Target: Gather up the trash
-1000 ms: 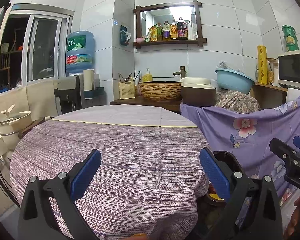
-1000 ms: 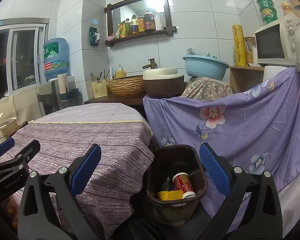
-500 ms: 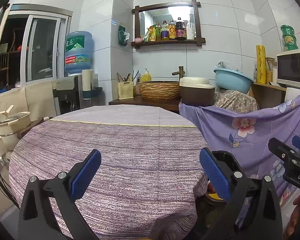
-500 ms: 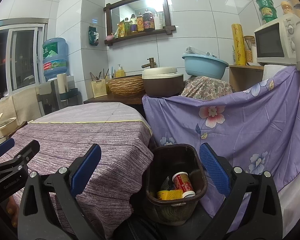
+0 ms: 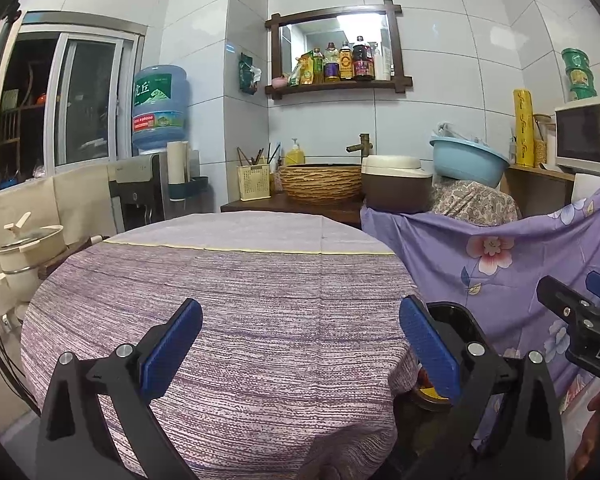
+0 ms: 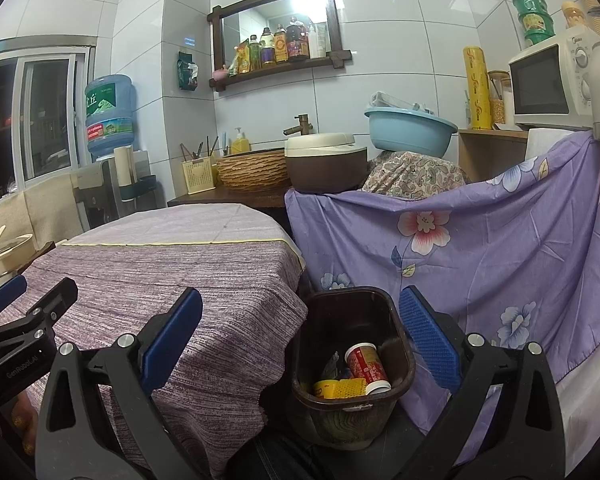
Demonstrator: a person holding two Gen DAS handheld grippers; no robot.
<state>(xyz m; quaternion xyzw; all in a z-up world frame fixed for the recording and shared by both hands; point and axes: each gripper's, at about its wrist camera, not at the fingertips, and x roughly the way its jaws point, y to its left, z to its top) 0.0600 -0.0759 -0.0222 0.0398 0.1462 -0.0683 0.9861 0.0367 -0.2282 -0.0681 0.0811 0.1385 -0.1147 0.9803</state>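
1. On the bench (image 5: 236,312), the purple cloth shows no trash, so collecting looks about finished.
2. In the one brown bin (image 6: 352,396) beside it lie one red cup (image 6: 367,366), one yellow packet (image 6: 340,389) and a dark scrap.
3. Left gripper (image 5: 300,344) and right gripper (image 6: 300,340): two, fingers spread wide, holding nothing.

I see round table (image 5: 228,292) under purple striped cloth, filling centre of left view. Floral purple sheet (image 6: 500,248) draped at right of right view. Upper centre: wooden wall shelf (image 5: 336,86) with row of bottles. Left of it, blue water jug (image 5: 159,108) upside down on dispenser. Behind table, woven basket (image 5: 320,182), brown-and-cream cooker (image 5: 396,184) just beside it. Light blue basin (image 6: 410,130) on patterned bundle. I spot white microwave (image 6: 548,84) upper right, cream pot (image 5: 28,246) at far left.
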